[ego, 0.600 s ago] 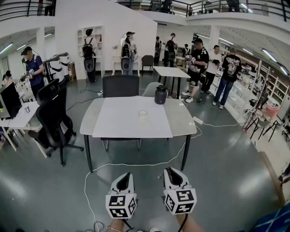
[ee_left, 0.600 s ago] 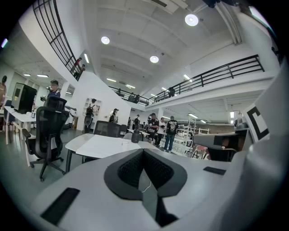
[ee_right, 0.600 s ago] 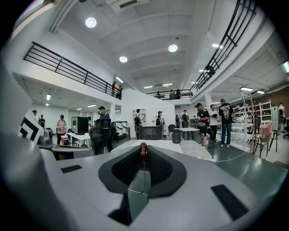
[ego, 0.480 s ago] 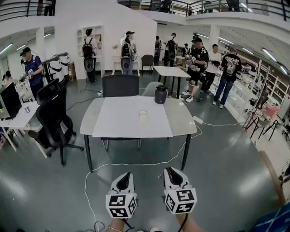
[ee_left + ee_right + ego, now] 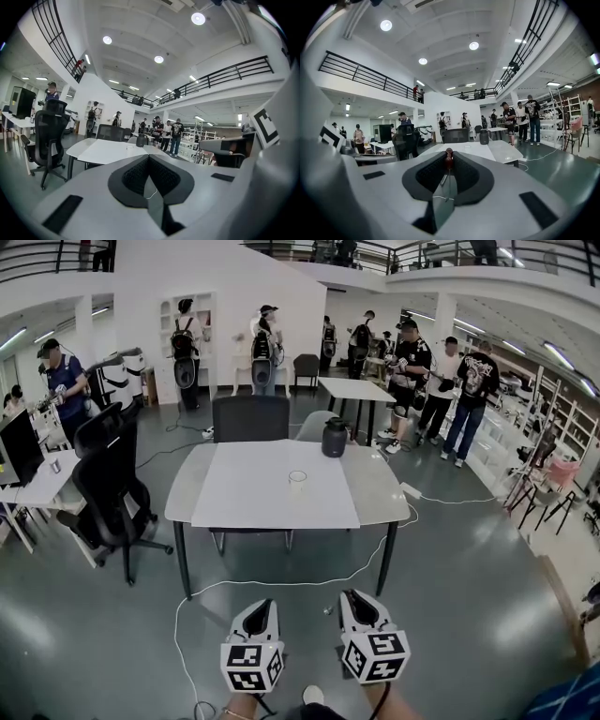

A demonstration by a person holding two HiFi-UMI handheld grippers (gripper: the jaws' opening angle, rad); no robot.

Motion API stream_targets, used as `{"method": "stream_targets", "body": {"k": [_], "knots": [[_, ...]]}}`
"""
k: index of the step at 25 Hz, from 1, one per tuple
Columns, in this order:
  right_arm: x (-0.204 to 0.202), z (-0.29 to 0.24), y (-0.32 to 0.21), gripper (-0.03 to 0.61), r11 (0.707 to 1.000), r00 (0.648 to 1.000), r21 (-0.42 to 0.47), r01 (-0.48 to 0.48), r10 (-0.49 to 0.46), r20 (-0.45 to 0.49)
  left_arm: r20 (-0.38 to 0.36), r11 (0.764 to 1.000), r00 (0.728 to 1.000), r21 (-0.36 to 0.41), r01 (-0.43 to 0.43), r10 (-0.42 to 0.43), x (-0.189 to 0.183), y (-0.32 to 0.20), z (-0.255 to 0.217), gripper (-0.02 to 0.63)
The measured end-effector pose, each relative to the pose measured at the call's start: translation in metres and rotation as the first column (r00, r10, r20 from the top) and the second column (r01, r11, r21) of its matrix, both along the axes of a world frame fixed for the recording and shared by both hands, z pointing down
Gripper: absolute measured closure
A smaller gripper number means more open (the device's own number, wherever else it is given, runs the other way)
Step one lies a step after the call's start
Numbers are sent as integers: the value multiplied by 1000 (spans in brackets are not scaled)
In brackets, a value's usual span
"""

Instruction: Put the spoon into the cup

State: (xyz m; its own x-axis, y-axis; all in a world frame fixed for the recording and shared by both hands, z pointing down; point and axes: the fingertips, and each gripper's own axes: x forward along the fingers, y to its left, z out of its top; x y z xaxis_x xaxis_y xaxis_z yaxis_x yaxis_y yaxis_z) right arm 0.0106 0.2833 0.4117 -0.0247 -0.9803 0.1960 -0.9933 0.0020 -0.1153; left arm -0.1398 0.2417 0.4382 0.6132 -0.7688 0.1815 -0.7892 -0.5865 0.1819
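Big open hall with a grey floor, a railed balcony up top and a bunch of people standing around at the back. Middle of the room has a grey worktop (image 5: 377,491) with a white mat (image 5: 246,491) on it. The clear cup (image 5: 297,481) stands upright on that mat, a bit right of its middle, and a dark jug (image 5: 334,438) sits behind it near the worktop's far edge. A black chair (image 5: 249,418) is tucked in on the far side, another office chair (image 5: 106,474) sits off to the left, and a white cable (image 5: 281,583) snakes over the floor in front. The person is well back from all that, so both tools hang low at the bottom of the head view, side by side and not touching. Only a sliver of the left hand (image 5: 242,703) and the right hand (image 5: 401,702) shows under the marker cubes. Both tools point forward toward the worktop, tipped just slightly downward. Left tongs (image 5: 263,605): jaws pressed together at the tips, nothing caught between them. Right tongs (image 5: 350,596): clenched on the spoon (image 5: 448,159), which lies lengthwise between the jaws. Its silvery shaft runs back into the gap and a dark red end pokes up right at the tips. So the spoon is in the right tongs, well apart from the cup.
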Motion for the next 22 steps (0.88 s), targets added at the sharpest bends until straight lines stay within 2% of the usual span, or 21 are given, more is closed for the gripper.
{"method": "stream_targets", "body": {"k": [11,22], "knots": [[26,3,-63,515,1000,1000,-4,-11,11,23,5,1000,1000,-10,19,-19,17,-64,5,595],[76,-5,-157,515,1000,999,9,1,-1,43,0,999,999,6,41,-41,62,-159,-5,595]]}}
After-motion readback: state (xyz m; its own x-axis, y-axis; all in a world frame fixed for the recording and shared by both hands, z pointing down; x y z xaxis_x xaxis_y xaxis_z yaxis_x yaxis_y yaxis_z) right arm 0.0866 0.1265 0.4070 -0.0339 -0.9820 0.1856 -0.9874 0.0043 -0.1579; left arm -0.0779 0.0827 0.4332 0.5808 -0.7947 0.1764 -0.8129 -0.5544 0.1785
